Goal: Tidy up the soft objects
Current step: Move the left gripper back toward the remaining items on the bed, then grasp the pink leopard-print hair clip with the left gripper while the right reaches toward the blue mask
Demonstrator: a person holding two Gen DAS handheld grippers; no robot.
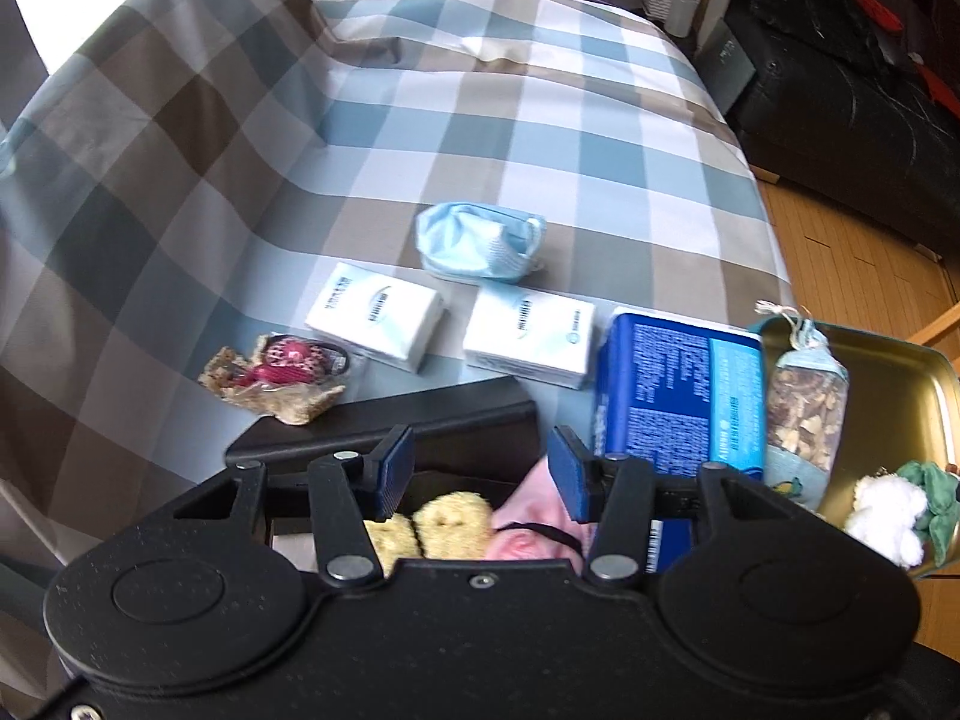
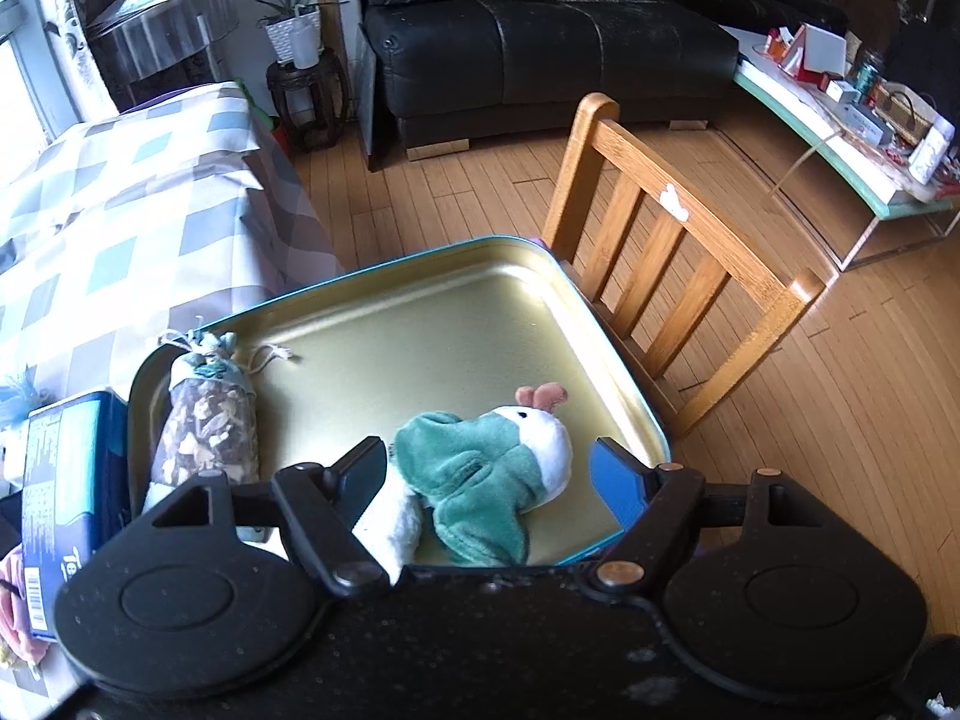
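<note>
The green-and-white plush toy (image 2: pixel 486 480) lies in the gold tin tray (image 2: pixel 420 336), right between the spread jaws of the right gripper (image 2: pixel 489 480). Neither pad presses it: the dark left pad stands just off its green hood, and the blue right pad stands apart from its white head. Beyond the left jaw, against the tray's near-left wall, rests a small sachet of dried bits (image 2: pixel 204 420) with a string tie. Further out past that jaw stands a blue pack (image 2: pixel 66 480) on the checked cloth. Past the tray's far rim is a wooden chair (image 2: pixel 660 252) on a plank floor.

The left gripper (image 1: pixel 480 468) hangs with its blue pads parted and nothing pinched between them. Below the gap, close to the gripper body, lie a yellow fuzzy piece (image 1: pixel 447 525) and something pink (image 1: pixel 528 516) with a black cord across it, inside a dark box (image 1: pixel 384 426) whose rim runs just ahead of the fingertips. Beyond the right jaw stands the blue pack (image 1: pixel 678 390), and past that the tray (image 1: pixel 900 384) holding the sachet (image 1: pixel 807 402) and the plush toy (image 1: pixel 894 510). Straight ahead of the jaws lie two white tissue packs (image 1: pixel 450 330) side by side on the checked cloth (image 1: pixel 480 120), with a crumpled blue face mask (image 1: pixel 480 243) just behind them. Off beyond the left jaw sits a red and tan knitted trinket (image 1: pixel 282 372) in a clear wrapper.
</note>
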